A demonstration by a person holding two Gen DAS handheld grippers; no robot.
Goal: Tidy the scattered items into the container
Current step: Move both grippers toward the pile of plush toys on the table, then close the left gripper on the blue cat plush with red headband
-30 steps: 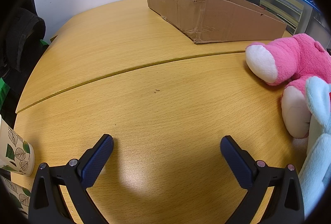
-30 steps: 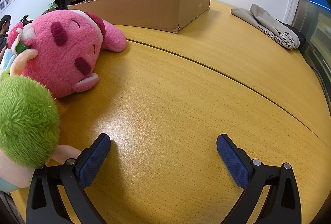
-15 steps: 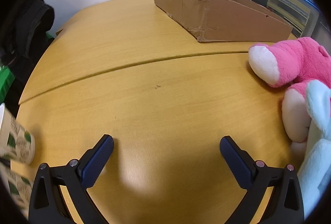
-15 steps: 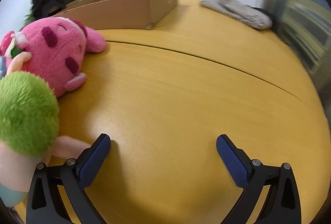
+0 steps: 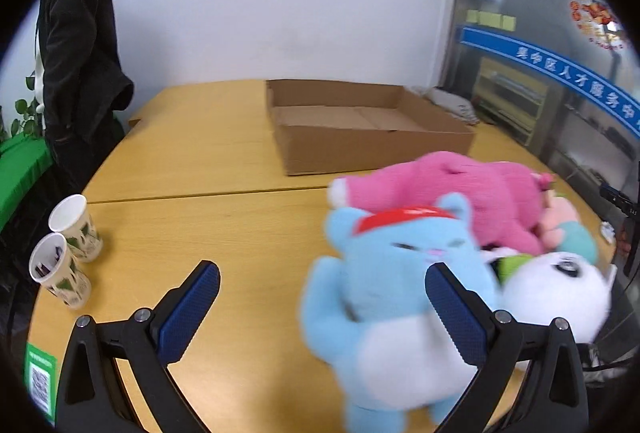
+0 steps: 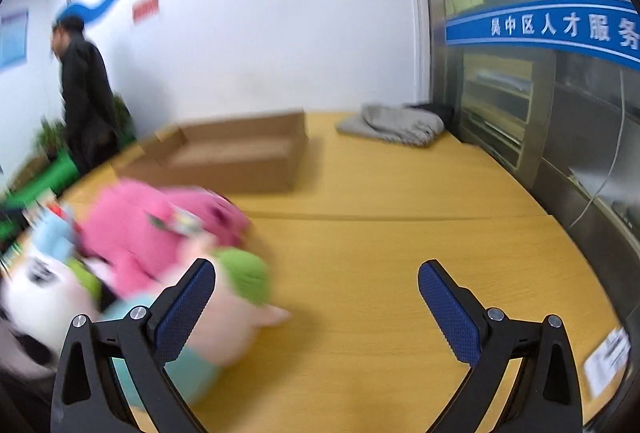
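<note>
An open cardboard box [image 5: 360, 131] stands at the back of the wooden table; it also shows in the right wrist view [image 6: 236, 157]. A pile of plush toys lies in front of it: a blue cat [image 5: 384, 289], a pink bear [image 5: 440, 193], a white panda [image 5: 556, 297] and a green-haired doll [image 6: 240, 277]. My left gripper [image 5: 322, 293] is open and empty, raised above the table, its right finger in front of the blue cat. My right gripper [image 6: 316, 293] is open and empty, to the right of the pile.
Two paper cups [image 5: 66, 249] stand near the table's left edge. A grey folded cloth [image 6: 394, 127] lies at the back right. A person in black [image 6: 86, 101] stands behind the table. A glass wall [image 6: 560, 113] runs along the right.
Both grippers have lifted and pulled back from the table surface, so the views now take in the whole toy pile, the box interior and the room. Both stay open.
</note>
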